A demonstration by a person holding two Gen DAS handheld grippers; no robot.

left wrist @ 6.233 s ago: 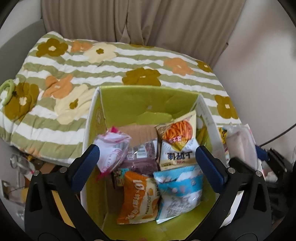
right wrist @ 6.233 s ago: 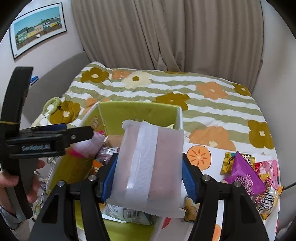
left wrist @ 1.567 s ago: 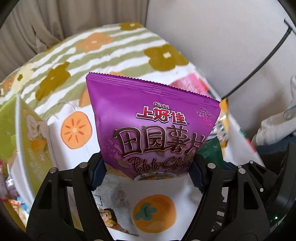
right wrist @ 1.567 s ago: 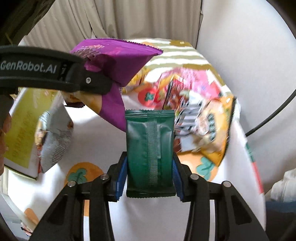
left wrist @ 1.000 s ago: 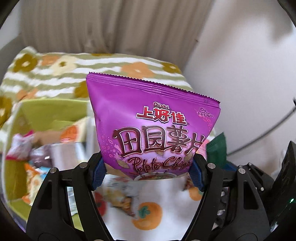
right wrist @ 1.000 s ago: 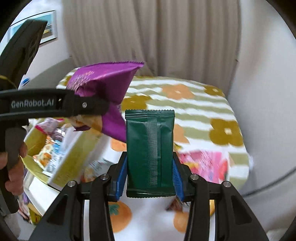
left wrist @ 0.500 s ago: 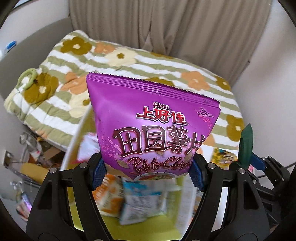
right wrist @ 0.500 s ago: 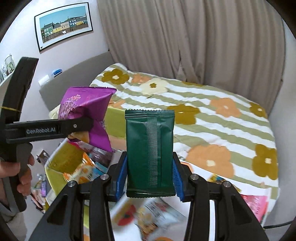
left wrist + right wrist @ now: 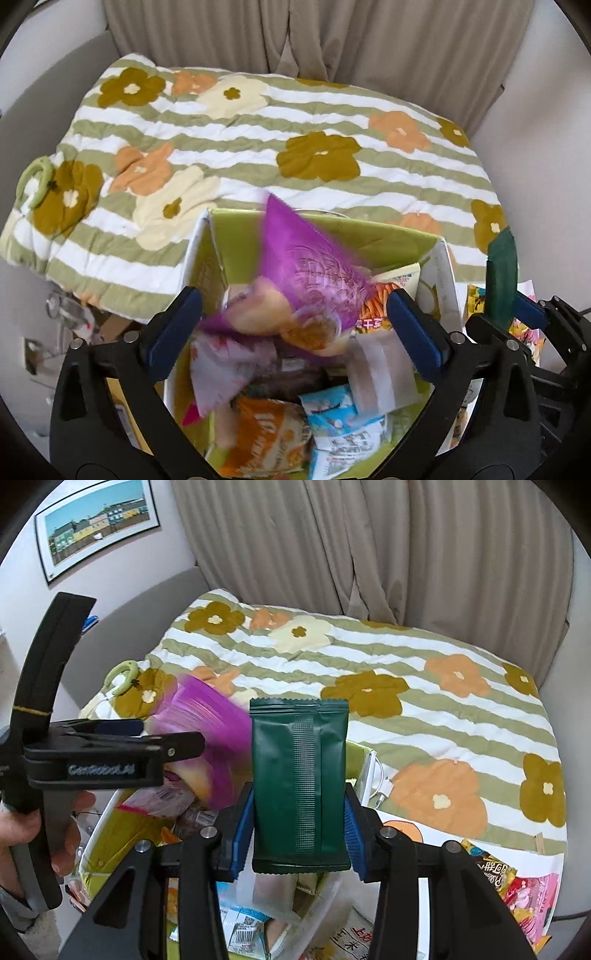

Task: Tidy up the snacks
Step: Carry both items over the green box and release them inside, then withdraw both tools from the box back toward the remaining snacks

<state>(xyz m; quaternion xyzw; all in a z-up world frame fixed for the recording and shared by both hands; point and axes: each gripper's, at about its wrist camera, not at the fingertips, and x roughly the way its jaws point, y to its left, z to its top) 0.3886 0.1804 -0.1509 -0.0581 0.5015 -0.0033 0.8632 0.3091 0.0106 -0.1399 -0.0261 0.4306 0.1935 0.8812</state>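
Observation:
My left gripper [image 9: 295, 325] hangs over the green box [image 9: 388, 243], its jaws opening wide. The purple chip bag [image 9: 310, 273] is loose between them, blurred and tipping down onto the several snack packs in the box. No pad touches it. In the right wrist view the left gripper [image 9: 170, 734] shows from the side, with the purple bag [image 9: 210, 716] just past it. My right gripper [image 9: 299, 827] is shut on an upright dark green packet [image 9: 299, 786], beside the box's right wall. That packet [image 9: 500, 277] also shows at the right of the left wrist view.
A striped quilt with flowers [image 9: 258, 122] lies behind the box, with a green ring [image 9: 35, 181] at its left edge. Loose snack packs [image 9: 517, 886] lie on the white cloth to the right. A person's hand [image 9: 22, 830] grips the left handle. Curtains hang behind.
The left jaws have spread and let go of the purple chip bag, which now falls blurred into the box. Both grippers have swung further over the box; the green packet stays gripped.

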